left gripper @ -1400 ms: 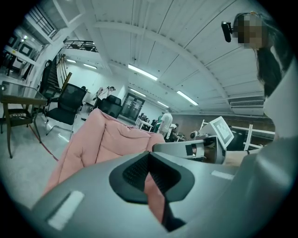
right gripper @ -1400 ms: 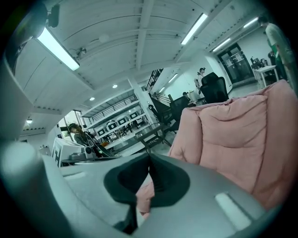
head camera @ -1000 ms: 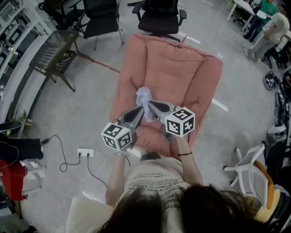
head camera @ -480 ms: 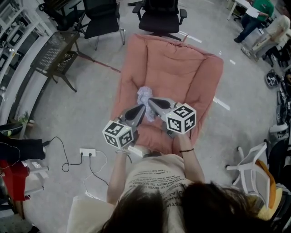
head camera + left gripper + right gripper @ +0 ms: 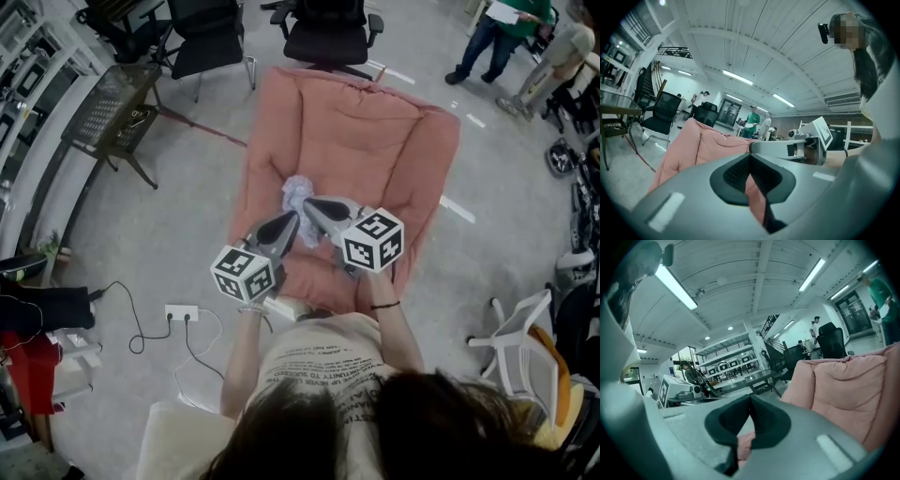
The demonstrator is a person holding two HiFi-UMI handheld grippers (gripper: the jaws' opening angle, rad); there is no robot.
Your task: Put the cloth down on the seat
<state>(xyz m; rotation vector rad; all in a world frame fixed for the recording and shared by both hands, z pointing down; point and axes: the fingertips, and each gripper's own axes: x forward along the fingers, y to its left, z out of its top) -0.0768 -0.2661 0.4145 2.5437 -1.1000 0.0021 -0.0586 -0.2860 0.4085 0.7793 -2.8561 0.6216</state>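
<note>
A padded pink seat lies spread on the floor. A crumpled white cloth rests near its middle. My left gripper and right gripper hover side by side, their tips meeting at the cloth's near edge. In the left gripper view the left gripper has its jaws shut with only pink padding beyond them. The right gripper is also shut and empty, with the seat's back ahead. The cloth shows in neither gripper view.
Two black office chairs stand behind the seat. A dark mesh table is at the left. A power strip with cables lies on the floor. A white chair frame stands at the right; people are at the far right.
Both grippers and the cloth stay where they were; the right gripper has rolled a little. People at the far right have walked.
</note>
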